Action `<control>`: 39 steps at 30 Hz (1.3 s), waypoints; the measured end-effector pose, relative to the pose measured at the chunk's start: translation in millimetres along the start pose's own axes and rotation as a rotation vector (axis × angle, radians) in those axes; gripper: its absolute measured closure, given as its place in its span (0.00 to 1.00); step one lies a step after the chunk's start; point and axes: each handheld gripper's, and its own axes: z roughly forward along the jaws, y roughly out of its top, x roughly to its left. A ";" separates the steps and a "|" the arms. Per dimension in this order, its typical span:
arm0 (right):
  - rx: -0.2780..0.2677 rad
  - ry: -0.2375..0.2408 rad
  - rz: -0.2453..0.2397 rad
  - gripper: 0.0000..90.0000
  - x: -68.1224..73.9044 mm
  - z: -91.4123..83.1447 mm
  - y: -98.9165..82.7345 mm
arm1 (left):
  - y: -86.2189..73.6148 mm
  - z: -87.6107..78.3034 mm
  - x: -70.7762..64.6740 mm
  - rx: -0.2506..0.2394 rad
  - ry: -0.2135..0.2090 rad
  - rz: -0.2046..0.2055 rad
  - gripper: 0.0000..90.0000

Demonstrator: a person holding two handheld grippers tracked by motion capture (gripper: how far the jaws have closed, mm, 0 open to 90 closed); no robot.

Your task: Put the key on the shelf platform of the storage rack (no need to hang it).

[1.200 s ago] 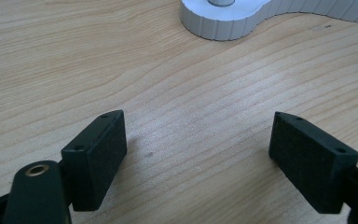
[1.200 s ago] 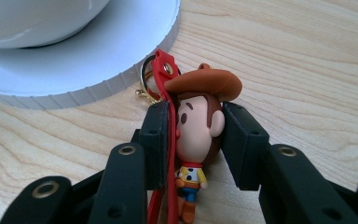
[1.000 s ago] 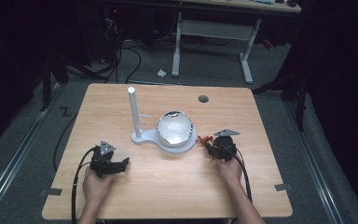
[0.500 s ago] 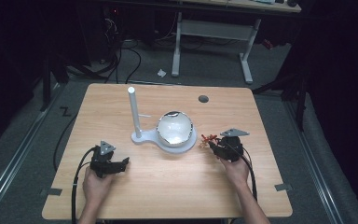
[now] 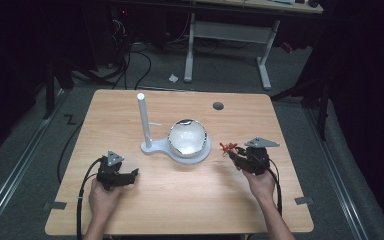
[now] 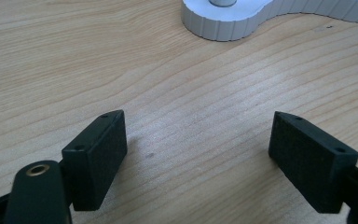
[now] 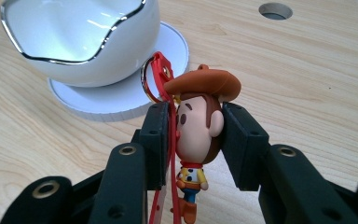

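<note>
My right gripper (image 7: 193,135) was clamped on the cowboy figure (image 7: 196,135). The pads pressed the head from both sides, hat above the jaws, body and boots hanging below between them. Its red strap (image 7: 161,77) and key ring stuck up past one pad, toward the bowl (image 7: 79,35).

From the high view, the right gripper (image 5: 236,152) sat over the right half of the bench, nearer the front edge than the back, with the figure (image 5: 228,148) showing as a small red fleck at its tip. The tip pointed left at the bowl (image 5: 187,137), close beside the stand's disc but apart from it. I could not tell from this view whether the figure hung clear of the bench top.

The bowl, white with a silver rim, sat on the round end of the white stand (image 5: 176,150) near the bench's middle. The post (image 5: 144,120) rose from the stand's left end.

My left gripper (image 6: 198,149) stood wide open with nothing between the pads, only bare wood under them. From above, the left gripper (image 5: 130,175) rested toward the front left of the bench (image 5: 180,200), jaws pointing right, well apart from the figure. The stand's ribbed edge (image 6: 223,25) lay ahead of it, untouched.

A round hole (image 5: 218,106) marked the bench near its back edge, right of centre.
</note>
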 end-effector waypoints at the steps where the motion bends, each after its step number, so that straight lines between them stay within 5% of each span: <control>1: 0.000 0.000 0.000 0.71 0.0 0.0 0.0 | 0.0 0.0 0.0 0.000 0.000 0.000 0.22; 39: -0.045 0.086 -0.014 0.71 3.5 -23.4 15.0 | 0.0 0.0 0.1 0.000 0.001 0.000 0.22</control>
